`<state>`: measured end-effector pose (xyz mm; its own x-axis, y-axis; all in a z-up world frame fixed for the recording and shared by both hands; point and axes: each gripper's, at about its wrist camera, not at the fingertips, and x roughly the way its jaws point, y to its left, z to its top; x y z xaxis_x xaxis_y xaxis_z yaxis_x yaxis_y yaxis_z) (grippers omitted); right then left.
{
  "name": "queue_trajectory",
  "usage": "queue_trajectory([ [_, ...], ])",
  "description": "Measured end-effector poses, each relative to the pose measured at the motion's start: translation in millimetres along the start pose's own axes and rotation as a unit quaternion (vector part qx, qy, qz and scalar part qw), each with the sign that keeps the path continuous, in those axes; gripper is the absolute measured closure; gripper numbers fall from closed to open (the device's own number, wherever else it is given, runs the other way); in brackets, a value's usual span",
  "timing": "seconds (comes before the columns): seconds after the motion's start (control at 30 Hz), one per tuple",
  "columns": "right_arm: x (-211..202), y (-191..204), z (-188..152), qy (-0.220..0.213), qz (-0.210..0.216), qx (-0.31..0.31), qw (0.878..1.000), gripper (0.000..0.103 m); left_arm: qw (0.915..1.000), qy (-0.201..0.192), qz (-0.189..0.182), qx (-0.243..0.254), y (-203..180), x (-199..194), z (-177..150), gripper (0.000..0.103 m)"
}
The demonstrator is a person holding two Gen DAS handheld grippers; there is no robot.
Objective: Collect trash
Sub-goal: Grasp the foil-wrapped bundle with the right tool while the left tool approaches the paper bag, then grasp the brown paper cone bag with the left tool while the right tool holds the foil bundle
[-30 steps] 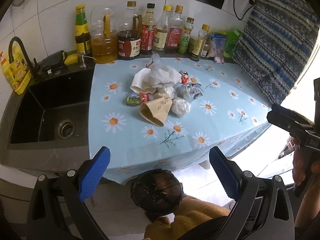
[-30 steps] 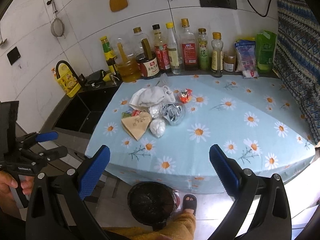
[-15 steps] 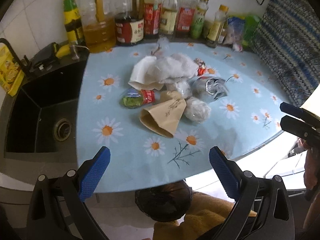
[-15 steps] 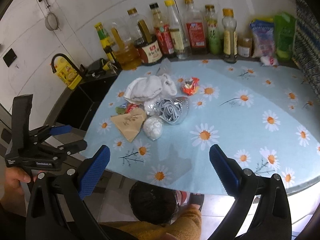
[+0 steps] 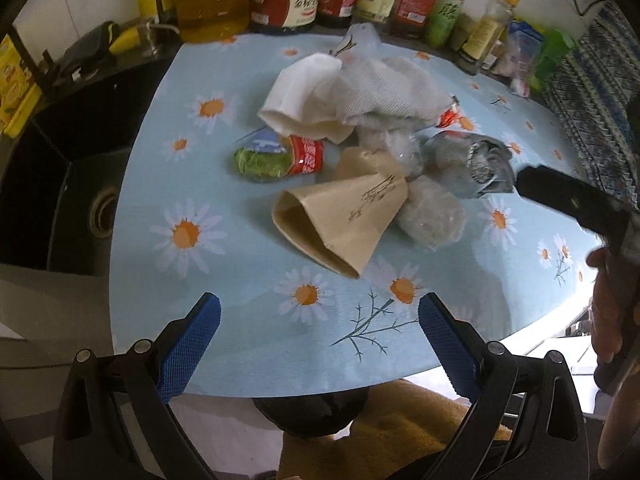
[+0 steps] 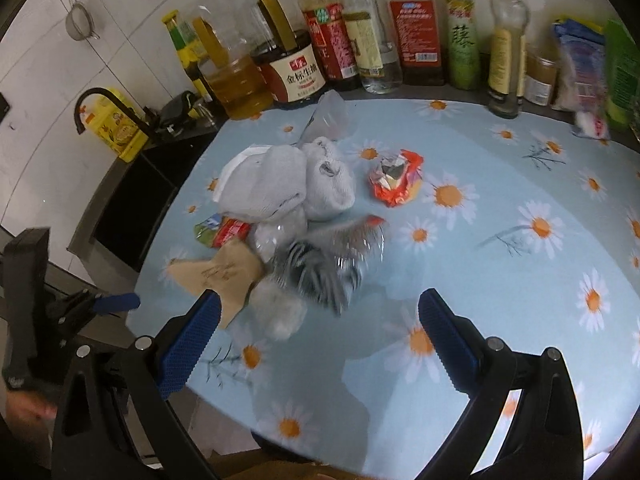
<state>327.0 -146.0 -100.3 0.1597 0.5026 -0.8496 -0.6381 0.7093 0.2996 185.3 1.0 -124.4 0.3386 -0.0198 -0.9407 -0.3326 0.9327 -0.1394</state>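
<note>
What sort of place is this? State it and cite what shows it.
Most likely a home kitchen: a black sink with a tap, a row of sauce and oil bottles against the tiled wall.

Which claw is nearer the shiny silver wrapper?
Right. The right claw hangs open just short of the silver wrapper, which is ahead between its tips. The left claw is further back, wrapper ahead-right.

We hold the left hand-held gripper (image 5: pixel 319 338) and the right hand-held gripper (image 6: pixel 319 338) level, both jaws spread wide and empty.
</note>
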Motion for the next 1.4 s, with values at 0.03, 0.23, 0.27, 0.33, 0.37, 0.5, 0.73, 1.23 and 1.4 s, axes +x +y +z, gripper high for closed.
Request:
queue_trajectory([
  [0.03, 8, -1, 5, 0.008, -0.002, -0.003, 1.0, 0.006, 1.0, 0.003, 0.002, -0.005, 1, 2, 0, 0.007],
  [0.23, 44, -4, 17, 0.054, -0.025, -0.016, 0.998, 0.015, 0.9995, 0.01, 0.006, -0.03, 7, 7, -2, 0.007],
  [0.27, 47, -5, 17, 0.059, -0.019, -0.013, 0.998, 0.016, 0.9994, 0.011, 0.006, -0.033, 7, 8, -3, 0.007],
  [0.33, 55, -6, 18, 0.069, -0.024, -0.013, 0.997, 0.019, 0.9992, 0.011, 0.006, -0.038, 9, 9, -3, 0.007],
  [0.37, 57, -7, 17, 0.071, -0.026, -0.013, 0.997, 0.02, 0.9991, 0.012, 0.006, -0.04, 9, 10, -2, 0.007],
  [0.5, 57, -11, 17, 0.067, -0.024, -0.008, 0.997, 0.029, 0.9988, 0.012, 0.005, -0.047, 10, 12, 1, 0.007],
  [0.73, 45, -14, 20, 0.053, -0.012, -0.008, 0.998, 0.039, 0.9993, 0.004, 0.0, -0.037, 2, 12, 10, 0.007],
  [1.23, -8, -42, -1, 0.023, 0.005, 0.014, 1.0, 0.041, 0.9976, 0.011, 0.029, 0.062, -22, 26, 49, 0.007],
  [1.4, -17, -54, -13, 0.019, 0.005, 0.031, 0.999, 0.041, 0.9879, 0.03, 0.082, 0.128, -37, 45, 57, 0.007],
])
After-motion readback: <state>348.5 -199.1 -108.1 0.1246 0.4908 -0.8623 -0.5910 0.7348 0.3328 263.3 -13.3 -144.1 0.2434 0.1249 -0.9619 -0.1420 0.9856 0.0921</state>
